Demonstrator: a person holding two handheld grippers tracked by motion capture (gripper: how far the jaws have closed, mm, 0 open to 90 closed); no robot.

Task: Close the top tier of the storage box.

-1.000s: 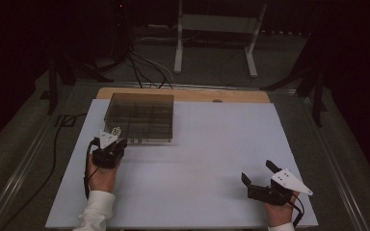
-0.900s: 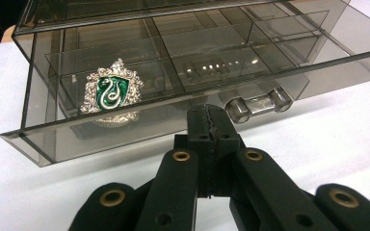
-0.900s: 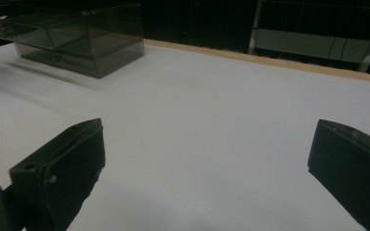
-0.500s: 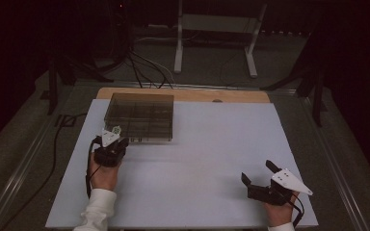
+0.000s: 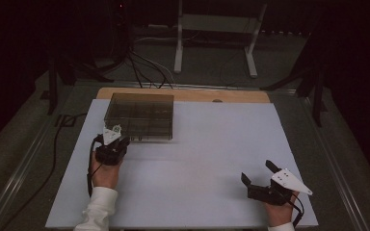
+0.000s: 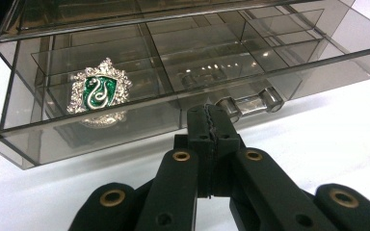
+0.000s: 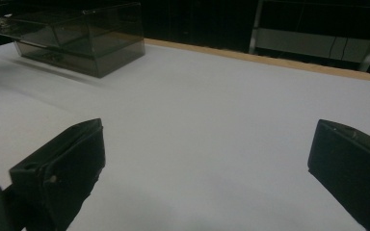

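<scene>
While the left gripper point(image 5: 117, 141) rests at the front of a smoked clear organizer box point(image 5: 141, 115), its jaws are pressed together, tips just short of, or touching, the small clear handle point(image 6: 250, 102) on the box's lower drawer; the left gripper view does not settle whether there is contact, and nothing is seen pinched between the pads. The box stands on the white surface point(image 5: 212, 159) toward its far left corner, its long axis running across the surface, parallel to the far edge, where a strip of wooden tabletop point(image 5: 188, 94) shows beyond the white sheet. Its handled front faces the near edge, so the drawer would have to travel straight toward the person's left hand point(image 5: 105, 174), which sits directly in front of it. Inside, behind the tinted wall, a green and silver crest badge point(image 6: 99, 91) lies in a compartment to the left of the handle as that gripper sees it.

The right gripper point(image 5: 262, 179) lies near the surface's near right corner, well apart from the box, its jaws spread wide over bare white sheet; from its own view the box point(image 7: 82, 36) sits far off at upper left. By position, the left hand is plainly the nearer one, and any pull on the drawer looks to be its job, likely after the jaws open to take the handle.
</scene>
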